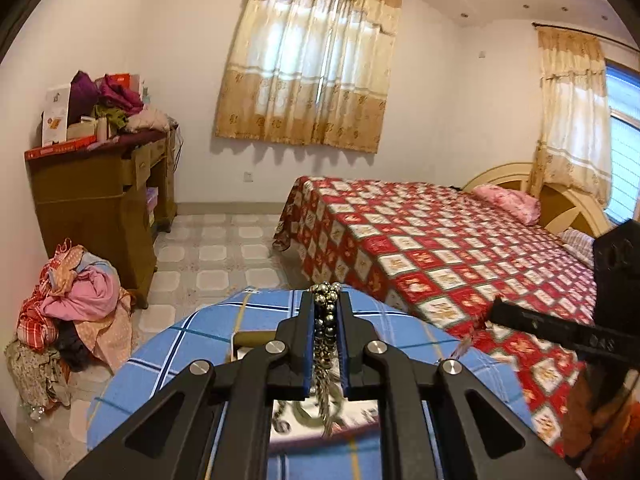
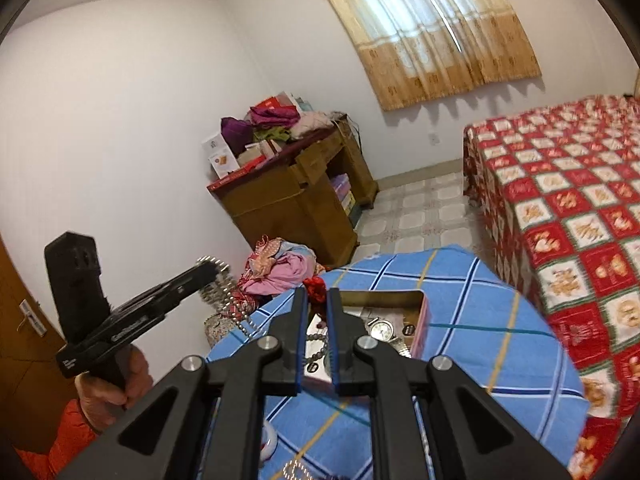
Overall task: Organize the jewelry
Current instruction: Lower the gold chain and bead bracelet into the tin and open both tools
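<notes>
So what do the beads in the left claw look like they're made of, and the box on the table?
Beads: probably polished metal or metal-coated, since they are silvery and round with bright glints; plated plastic can't be ruled out. Box: likely thin printed tin, given its gold-toned inner wall, rolled rim and pink printed outside.

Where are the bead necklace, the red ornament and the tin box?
bead necklace [image 1: 327,312], left wrist view, beads between the pads.
red ornament [image 2: 316,290], right wrist view, its red top.
tin box [image 2: 420,322], right wrist view, right wall.

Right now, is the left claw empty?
No, the left claw is shut on a silver bead necklace that hangs between its fingers.
</notes>
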Action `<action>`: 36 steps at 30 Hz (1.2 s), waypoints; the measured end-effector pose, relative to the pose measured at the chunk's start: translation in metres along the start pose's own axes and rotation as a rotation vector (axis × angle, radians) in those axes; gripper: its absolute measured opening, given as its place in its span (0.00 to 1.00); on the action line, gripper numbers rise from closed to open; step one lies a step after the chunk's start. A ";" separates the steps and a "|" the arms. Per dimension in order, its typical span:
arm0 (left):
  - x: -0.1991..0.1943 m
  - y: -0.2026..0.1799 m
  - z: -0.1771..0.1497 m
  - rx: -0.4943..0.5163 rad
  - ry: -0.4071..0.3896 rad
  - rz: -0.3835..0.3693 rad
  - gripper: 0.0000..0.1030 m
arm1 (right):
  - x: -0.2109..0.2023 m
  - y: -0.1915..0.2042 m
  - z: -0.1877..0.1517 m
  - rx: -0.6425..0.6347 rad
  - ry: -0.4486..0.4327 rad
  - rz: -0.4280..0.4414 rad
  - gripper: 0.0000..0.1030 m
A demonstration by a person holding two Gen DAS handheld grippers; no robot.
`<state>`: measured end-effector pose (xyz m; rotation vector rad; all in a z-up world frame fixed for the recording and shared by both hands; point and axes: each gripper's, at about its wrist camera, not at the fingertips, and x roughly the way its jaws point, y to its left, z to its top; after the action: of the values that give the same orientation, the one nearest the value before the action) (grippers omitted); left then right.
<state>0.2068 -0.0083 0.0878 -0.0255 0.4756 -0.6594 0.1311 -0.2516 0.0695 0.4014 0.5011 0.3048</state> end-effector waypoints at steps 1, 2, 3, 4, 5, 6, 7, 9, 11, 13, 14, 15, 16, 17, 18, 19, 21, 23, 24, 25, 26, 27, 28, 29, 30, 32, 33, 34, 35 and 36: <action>0.011 0.005 -0.003 -0.002 0.009 0.002 0.09 | 0.007 -0.004 -0.002 0.010 0.010 0.000 0.12; 0.020 0.008 -0.005 -0.004 0.019 0.005 0.09 | 0.017 -0.009 -0.006 0.019 0.025 -0.004 0.12; 0.030 0.012 -0.009 -0.010 0.032 0.004 0.09 | 0.023 -0.012 -0.008 0.025 0.037 -0.007 0.12; 0.040 0.015 -0.013 -0.021 0.045 -0.004 0.09 | 0.033 -0.017 -0.014 0.033 0.058 -0.010 0.12; 0.049 0.019 -0.017 -0.026 0.058 -0.006 0.09 | 0.039 -0.020 -0.017 0.039 0.071 -0.011 0.12; 0.057 0.021 -0.018 -0.023 0.068 -0.005 0.09 | 0.044 -0.022 -0.019 0.044 0.083 -0.012 0.12; 0.064 0.023 -0.021 -0.020 0.080 -0.001 0.09 | 0.053 -0.027 -0.024 0.053 0.103 -0.015 0.12; 0.077 0.029 -0.026 -0.028 0.108 0.001 0.09 | 0.061 -0.034 -0.030 0.069 0.126 -0.013 0.12; 0.089 0.035 -0.033 -0.042 0.147 0.012 0.09 | 0.066 -0.035 -0.034 0.073 0.138 -0.015 0.12; 0.097 0.041 -0.037 -0.053 0.179 0.040 0.09 | 0.071 -0.036 -0.039 0.068 0.149 -0.022 0.12; 0.101 0.044 -0.038 -0.058 0.197 0.046 0.09 | 0.073 -0.037 -0.041 0.063 0.155 -0.029 0.12; 0.104 0.046 -0.040 -0.066 0.219 0.049 0.09 | 0.075 -0.037 -0.043 0.060 0.158 -0.034 0.12; 0.108 0.048 -0.042 -0.074 0.244 0.052 0.09 | 0.077 -0.039 -0.045 0.062 0.164 -0.035 0.12; 0.110 0.049 -0.043 -0.079 0.261 0.056 0.10 | 0.079 -0.039 -0.046 0.065 0.169 -0.035 0.12; 0.111 0.049 -0.045 -0.079 0.275 0.058 0.11 | 0.081 -0.039 -0.047 0.067 0.172 -0.039 0.12; 0.111 0.048 -0.045 -0.076 0.287 0.059 0.17 | 0.082 -0.038 -0.048 0.064 0.175 -0.052 0.14; 0.109 0.048 -0.044 -0.076 0.295 0.054 0.46 | 0.082 -0.039 -0.050 0.061 0.175 -0.080 0.17; 0.106 0.052 -0.041 -0.107 0.280 0.048 0.77 | 0.082 -0.040 -0.050 0.080 0.190 -0.079 0.29; 0.102 0.053 -0.039 -0.124 0.267 0.048 0.78 | 0.078 -0.041 -0.050 0.090 0.183 -0.071 0.34; 0.099 0.054 -0.037 -0.137 0.263 0.044 0.78 | 0.075 -0.040 -0.048 0.092 0.174 -0.069 0.39; 0.094 0.055 -0.034 -0.154 0.258 0.041 0.78 | 0.068 -0.038 -0.047 0.088 0.159 -0.069 0.40; 0.089 0.057 -0.032 -0.168 0.249 0.044 0.78 | 0.061 -0.035 -0.045 0.082 0.144 -0.072 0.40; 0.082 0.057 -0.030 -0.176 0.235 0.050 0.78 | 0.053 -0.031 -0.043 0.075 0.129 -0.076 0.40; 0.072 0.056 -0.028 -0.180 0.214 0.062 0.78 | 0.045 -0.028 -0.042 0.067 0.115 -0.078 0.40; 0.065 0.057 -0.026 -0.180 0.199 0.074 0.78 | 0.039 -0.026 -0.041 0.061 0.106 -0.082 0.40; 0.045 0.055 -0.025 -0.181 0.168 0.099 0.78 | 0.020 -0.022 -0.044 0.048 0.087 -0.098 0.44; 0.032 0.053 -0.026 -0.183 0.153 0.100 0.78 | 0.014 -0.021 -0.045 0.048 0.083 -0.107 0.44; 0.018 0.050 -0.029 -0.182 0.141 0.098 0.78 | 0.005 -0.020 -0.048 0.051 0.081 -0.114 0.44; 0.006 0.045 -0.033 -0.176 0.133 0.099 0.78 | -0.003 -0.019 -0.053 0.057 0.079 -0.122 0.44; -0.003 0.041 -0.037 -0.171 0.128 0.104 0.78 | -0.011 -0.018 -0.057 0.063 0.077 -0.131 0.44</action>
<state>0.2127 0.0310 0.0487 -0.1198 0.6518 -0.5188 0.0961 -0.2549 0.0199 0.4172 0.6107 0.1785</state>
